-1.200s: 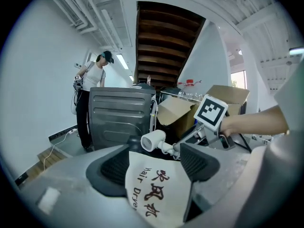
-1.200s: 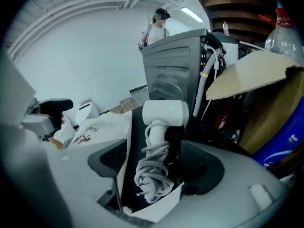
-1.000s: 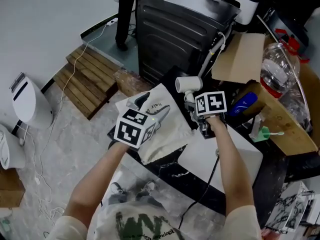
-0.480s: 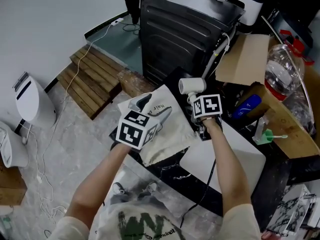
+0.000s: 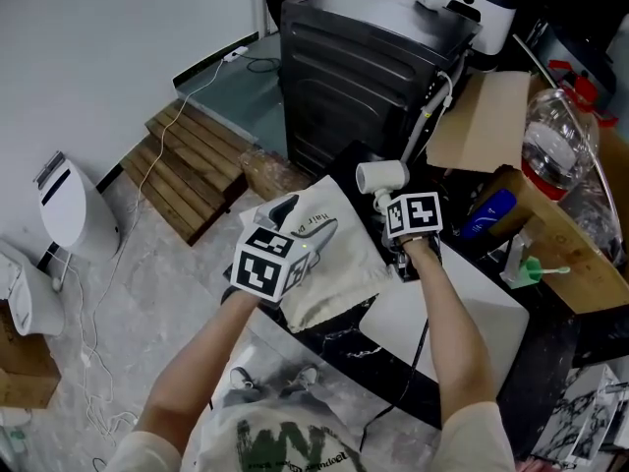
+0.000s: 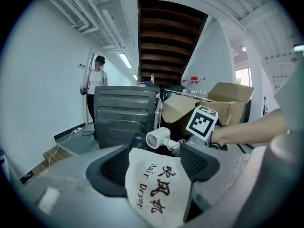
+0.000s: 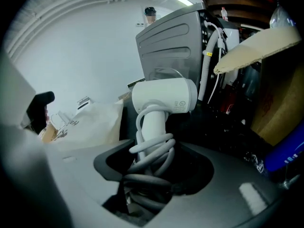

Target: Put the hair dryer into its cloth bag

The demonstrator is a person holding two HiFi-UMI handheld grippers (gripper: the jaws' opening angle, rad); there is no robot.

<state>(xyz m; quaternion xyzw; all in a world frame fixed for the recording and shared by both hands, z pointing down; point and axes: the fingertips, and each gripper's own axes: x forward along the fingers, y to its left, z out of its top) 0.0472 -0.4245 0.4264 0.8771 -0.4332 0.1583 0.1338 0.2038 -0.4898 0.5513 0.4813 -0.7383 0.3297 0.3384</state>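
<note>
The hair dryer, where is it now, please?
In the head view the hair dryer is right of centre, just right of the cloth bag, its cord-wrapped handle between the right gripper's jaws, which have just been closing.

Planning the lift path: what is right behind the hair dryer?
A dark ribbed metal cabinet stands behind the hair dryer, with a white hose running down the cabinet's side. The hair dryer and its coiled cord cover the cabinet's lower part.

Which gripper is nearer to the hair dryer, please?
The right gripper: its fingers, just closing, straddle the hair dryer handle; the left gripper is off to one side, holding the cloth bag.
</note>
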